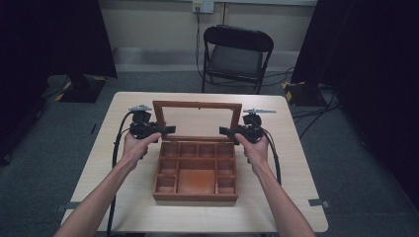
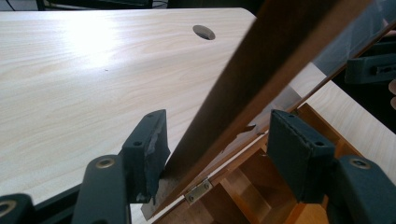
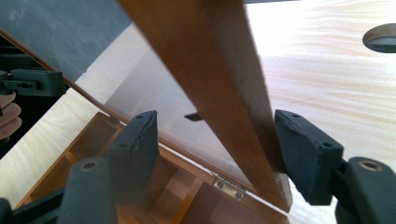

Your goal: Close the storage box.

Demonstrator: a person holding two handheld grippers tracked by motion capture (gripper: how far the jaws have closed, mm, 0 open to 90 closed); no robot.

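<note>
Item: wooden box (image 1: 195,170), reddish-brown, rectangular, standing at the middle of your counter (image 1: 123,197). The inside is split by thin wooden walls into many small square compartments along the back and both sides, with one larger bare compartment at the front centre. All compartments that show look empty.

Lid (image 1: 197,104): a wooden frame of the same colour around a clear pane, hinged along the box's back edge and standing raised, nearly upright. Small brass hinges (image 2: 198,191) join it to the box; one shows in each gripper view.

Left gripper (image 1: 168,130): you hold it at the lid's left side rail. In the left gripper view the jaws stand open with the rail (image 2: 261,84) between them; the near jaw touches or almost touches the wood, the other stands apart.

Right gripper (image 1: 223,131): you hold it at the lid's right side rail. In the right gripper view the jaws are open around the rail (image 3: 219,84); the outer pad lies against or just beside the wood, the inner pad is apart.

Counter: pale wood grain, with a round cable hole (image 2: 203,32) toward its far side.

Beyond the counter: a black chair (image 1: 237,54) on grey floor.
</note>
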